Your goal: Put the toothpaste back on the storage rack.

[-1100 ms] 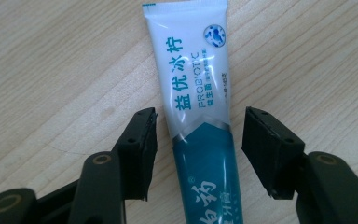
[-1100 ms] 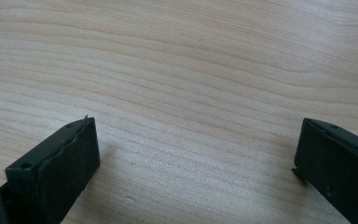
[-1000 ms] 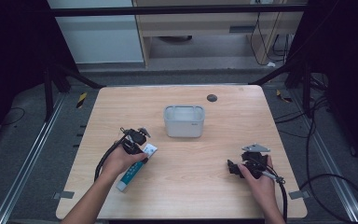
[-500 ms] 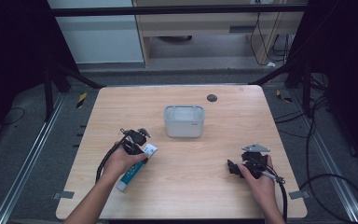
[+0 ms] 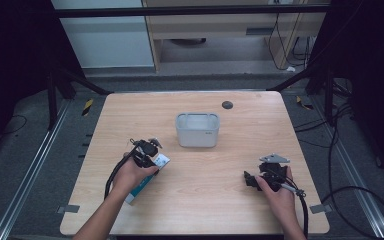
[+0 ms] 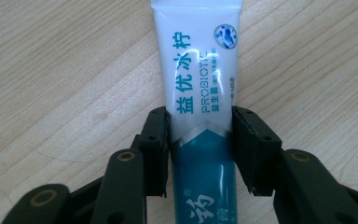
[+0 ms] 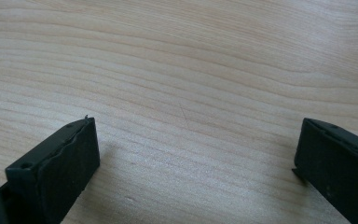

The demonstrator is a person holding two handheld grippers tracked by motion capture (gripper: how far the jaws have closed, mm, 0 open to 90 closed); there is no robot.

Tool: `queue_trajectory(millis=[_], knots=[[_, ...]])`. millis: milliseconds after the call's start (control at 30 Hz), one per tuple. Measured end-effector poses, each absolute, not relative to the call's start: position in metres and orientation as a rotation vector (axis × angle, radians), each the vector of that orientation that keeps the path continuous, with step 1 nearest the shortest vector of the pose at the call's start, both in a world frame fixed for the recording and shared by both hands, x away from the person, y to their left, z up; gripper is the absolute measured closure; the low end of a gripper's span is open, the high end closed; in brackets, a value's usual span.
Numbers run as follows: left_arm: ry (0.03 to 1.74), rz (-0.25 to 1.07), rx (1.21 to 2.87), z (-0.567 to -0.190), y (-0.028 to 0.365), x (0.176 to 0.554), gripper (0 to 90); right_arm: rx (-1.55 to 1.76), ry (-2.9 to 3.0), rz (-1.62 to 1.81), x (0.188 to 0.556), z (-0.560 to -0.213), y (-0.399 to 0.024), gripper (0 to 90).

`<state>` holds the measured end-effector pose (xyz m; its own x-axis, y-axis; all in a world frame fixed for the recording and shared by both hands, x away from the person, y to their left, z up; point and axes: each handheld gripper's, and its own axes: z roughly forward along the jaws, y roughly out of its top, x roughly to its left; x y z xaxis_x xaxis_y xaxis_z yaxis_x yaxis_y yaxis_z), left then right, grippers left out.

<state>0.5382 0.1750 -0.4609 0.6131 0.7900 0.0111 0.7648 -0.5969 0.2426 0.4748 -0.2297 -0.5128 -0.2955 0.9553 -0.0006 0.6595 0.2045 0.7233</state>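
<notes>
Left tongs [image 5: 152,152]: held in the person's left hand [image 5: 132,175] at the front-left area of the bench [image 5: 130,115]. The jaws have just been closing and now stand on either side of the toothpaste tube, with the pads touching its two edges at the line where white meets teal.
Left tongs, own view [image 6: 200,140]: both black jaws bracket the tube body; no gap is visible between pad and tube on either side.
Toothpaste tube [image 6: 200,84]: lies flat on the bench, white upper section with teal characters and the word PROBIOTIC, teal lower section running back between the jaws. In the high view the tube [image 5: 147,177] lies slantwise under the left hand.
Right tongs [image 5: 252,180]: held in the person's right hand [image 5: 277,192] at the front-right area of the bench, well apart from the tube.
Right tongs, own view [image 7: 196,154]: jaws stand wide apart over bare wood; nothing between them.
Container [image 5: 197,129]: pale grey, rectangular, at the middle of the bench.
Dark disc [image 5: 227,104]: small, near the far edge of the bench, beyond the container.
</notes>
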Motion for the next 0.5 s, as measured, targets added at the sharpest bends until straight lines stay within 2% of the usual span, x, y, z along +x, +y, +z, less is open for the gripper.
queue_trajectory(millis=[267, 333, 367, 400, 500], knots=[[1.25, 0.216, 2.632, -0.46, 0.173, 0.533, 65.8, 1.498, 2.032, 0.869, 0.475, -0.513, -0.23, 0.3], [1.232, 0.235, 2.64, -0.46, 0.171, 0.531, 68.2, 1.498, 2.032, 0.869, 0.475, -0.513, -0.23, 0.3], [1.2, 0.261, 2.654, -0.457, 0.17, 0.53, 73.6, 1.498, 2.032, 0.869, 0.475, -0.513, -0.23, 0.3], [1.2, 0.261, 2.654, -0.457, 0.17, 0.53, 75.3, 1.498, 2.032, 0.869, 0.475, -0.513, -0.23, 0.3], [1.181, 0.279, 2.646, -0.456, 0.171, 0.527, 77.0, 1.495, 2.035, 0.872, 0.475, -0.513, -0.23, 0.3]])
